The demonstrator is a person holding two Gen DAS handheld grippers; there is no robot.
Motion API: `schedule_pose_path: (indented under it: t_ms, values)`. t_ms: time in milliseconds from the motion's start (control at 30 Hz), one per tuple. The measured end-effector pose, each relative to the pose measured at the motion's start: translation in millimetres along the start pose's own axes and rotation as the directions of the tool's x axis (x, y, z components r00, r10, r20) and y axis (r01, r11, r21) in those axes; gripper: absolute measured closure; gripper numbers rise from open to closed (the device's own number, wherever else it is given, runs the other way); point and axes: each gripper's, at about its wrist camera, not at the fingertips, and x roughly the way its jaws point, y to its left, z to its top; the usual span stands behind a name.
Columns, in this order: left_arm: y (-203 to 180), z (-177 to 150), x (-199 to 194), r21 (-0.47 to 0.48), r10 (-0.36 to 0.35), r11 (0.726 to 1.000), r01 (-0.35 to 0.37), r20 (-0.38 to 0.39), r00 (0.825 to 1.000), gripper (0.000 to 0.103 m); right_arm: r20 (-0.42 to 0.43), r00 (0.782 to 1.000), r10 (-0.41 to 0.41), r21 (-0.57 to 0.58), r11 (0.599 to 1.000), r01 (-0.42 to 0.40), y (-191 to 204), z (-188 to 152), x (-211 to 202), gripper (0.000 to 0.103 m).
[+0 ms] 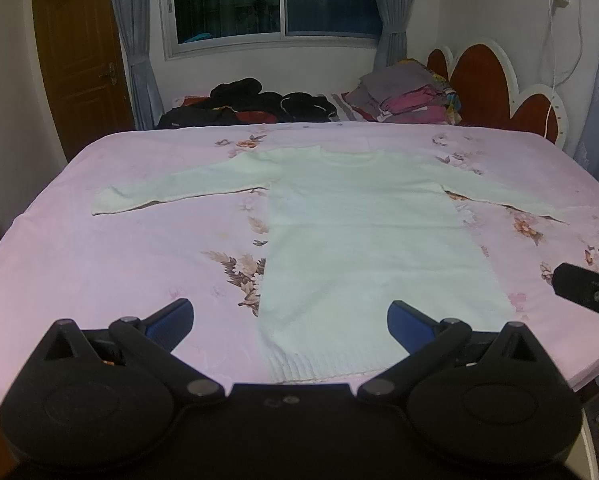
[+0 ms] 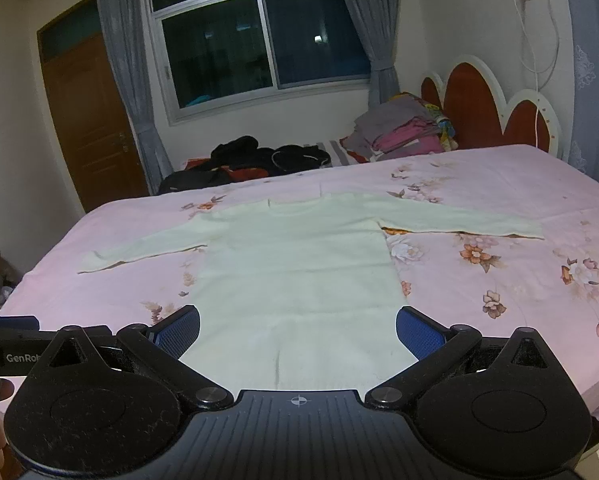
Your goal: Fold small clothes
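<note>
- A pale cream, long-sleeved knitted sweater (image 1: 363, 232) lies flat, front down or up I cannot tell, on the pink floral bedsheet (image 1: 99, 264), both sleeves stretched out sideways and the ribbed hem nearest the cameras.
- The left gripper (image 1: 289, 322) hovers over the hem with its blue-padded fingers (image 1: 171, 318) spread wide, holding nothing.
- The right gripper (image 2: 297, 330) hangs likewise above the hem, fingers apart and empty.
- The fold seems not yet begun; a good start, I judge, is to pinch one sleeve at its cuff and lay it across the body, keeping the knit smooth.
- Grip only the top layer's edge, or the sheet may lift too.
- The near end of the hem is hidden behind the gripper bodies.
- A dark heap of clothes (image 1: 255, 106) and a stack of folded coloured garments (image 1: 407, 94) beyond the bed are too blurred to identify further.
</note>
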Motion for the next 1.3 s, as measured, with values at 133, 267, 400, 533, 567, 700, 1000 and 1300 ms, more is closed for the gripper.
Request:
schedule_pose_path:
  t_ms: [133,267,400,533,567,700,1000,1300]
  values:
    - [1,3,9,0.001,0.003,1.0,-0.003,-0.003,1.0,0.0,0.001,1.0,-0.012,0.001,1.0,0.012,-3,3,8,0.0]
    - [2,10,22,-0.019,-0.002,1.0,0.002,-0.004,1.0,0.0,0.008,1.0,-0.019,0.01,1.0,0.019,-14,7,19,0.0]
    - [0,18,36,-0.025,-0.001,1.0,0.001,0.006,1.0,0.0,0.015,0.999,-0.049,0.019,0.999,0.049,-28,13,35,0.0]
    - [-5,27,56,-0.028,0.012,1.0,-0.012,-0.008,1.0,0.0,0.016,0.998,-0.053,0.031,0.998,0.053,-44,24,54,0.0]
    - [-6,30,61,-0.032,0.012,0.999,-0.012,-0.013,1.0,0.0,0.016,0.998,-0.054,0.032,0.998,0.054,-48,27,59,0.0]
    - [-11,42,85,-0.048,0.018,0.999,-0.019,-0.021,1.0,0.0,0.017,0.997,-0.079,0.013,0.997,0.079,-65,38,82,0.0]
    - [-27,71,142,-0.078,0.025,0.997,-0.028,-0.037,0.999,0.0,0.01,0.991,-0.131,0.032,0.991,0.131,-126,62,145,0.0]
    - [-44,92,197,-0.087,0.061,0.994,-0.068,-0.072,0.995,0.0,-0.017,0.988,-0.157,0.082,0.984,0.157,-200,83,201,0.0]
